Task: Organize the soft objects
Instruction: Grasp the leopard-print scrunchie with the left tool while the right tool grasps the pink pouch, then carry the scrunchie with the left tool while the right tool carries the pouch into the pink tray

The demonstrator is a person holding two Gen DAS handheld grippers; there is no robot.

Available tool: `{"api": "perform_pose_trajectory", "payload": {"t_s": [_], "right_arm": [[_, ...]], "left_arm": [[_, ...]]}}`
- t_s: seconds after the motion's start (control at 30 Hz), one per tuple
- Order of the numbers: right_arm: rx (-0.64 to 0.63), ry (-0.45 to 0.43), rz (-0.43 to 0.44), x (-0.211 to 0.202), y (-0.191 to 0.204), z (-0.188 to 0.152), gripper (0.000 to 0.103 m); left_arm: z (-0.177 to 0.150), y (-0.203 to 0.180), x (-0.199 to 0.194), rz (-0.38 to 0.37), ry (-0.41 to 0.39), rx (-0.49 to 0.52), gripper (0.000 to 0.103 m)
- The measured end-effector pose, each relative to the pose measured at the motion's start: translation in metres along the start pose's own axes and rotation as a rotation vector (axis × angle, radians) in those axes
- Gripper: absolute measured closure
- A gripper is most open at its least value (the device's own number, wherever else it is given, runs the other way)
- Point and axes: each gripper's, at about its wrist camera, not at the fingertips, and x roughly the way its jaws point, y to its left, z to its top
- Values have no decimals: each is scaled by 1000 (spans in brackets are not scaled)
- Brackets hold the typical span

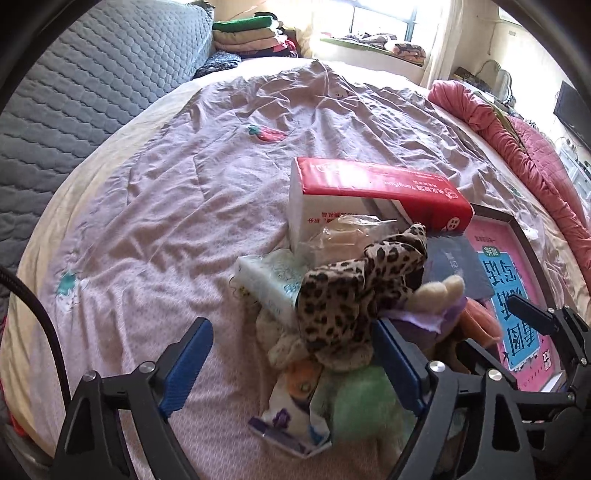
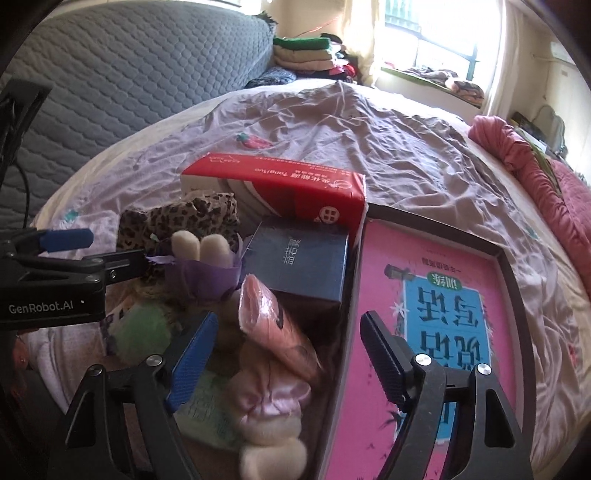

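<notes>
A wide bed (image 1: 184, 177) covered by a crumpled pale lilac sheet is seen, with a small strawberry motif (image 1: 266, 133) stitched toward its far side. A grey quilted headboard (image 1: 92, 74) is set along the left, folded clothes (image 1: 247, 35) are stacked in the far corner, and a bright window (image 1: 380, 18) is placed beyond them. A bunched pink blanket (image 1: 517, 147) is laid along the right edge.

The soft objects are heaped at the near middle of the bed: a leopard-print cloth (image 1: 351, 288), a green plush (image 1: 362, 402), a pink satin pouch (image 2: 273, 398) and small tissue packs (image 1: 273, 284). A red tissue package (image 1: 380, 188) and a blue box (image 2: 299, 266) are propped just behind them, beside a pink book (image 2: 436, 332) in a dark tray (image 2: 517, 280).

The left gripper (image 1: 291, 369) is held open over the heap, nothing being pinched. The right gripper (image 2: 284, 365) is likewise spread open above the pouch.
</notes>
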Motion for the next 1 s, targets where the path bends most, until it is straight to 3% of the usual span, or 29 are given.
{"api": "perform_pose_trajectory", "payload": {"t_s": [0.07, 0.17, 0.23, 0.27, 0.33, 0.67, 1.0], "right_arm": [[-5, 12, 20, 6, -1, 1, 46], [-7, 19, 39, 11, -3, 2, 52], [-3, 22, 66, 12, -5, 1, 67], [2, 30, 107, 13, -7, 2, 83], [2, 35, 123, 14, -7, 3, 83], [-39, 27, 167, 2, -3, 22, 90], [76, -12, 240, -15, -21, 28, 91]], "left_arm": [[3, -1, 3, -3, 0, 1, 20], [8, -1, 7, -21, -9, 1, 26], [10, -1, 9, -36, -14, 3, 36], [10, -2, 12, -48, -13, 0, 39], [12, -2, 17, -93, -1, -9, 53], [19, 4, 21, -195, -22, -24, 93], [17, 1, 2, -233, -41, -21, 98]]}}
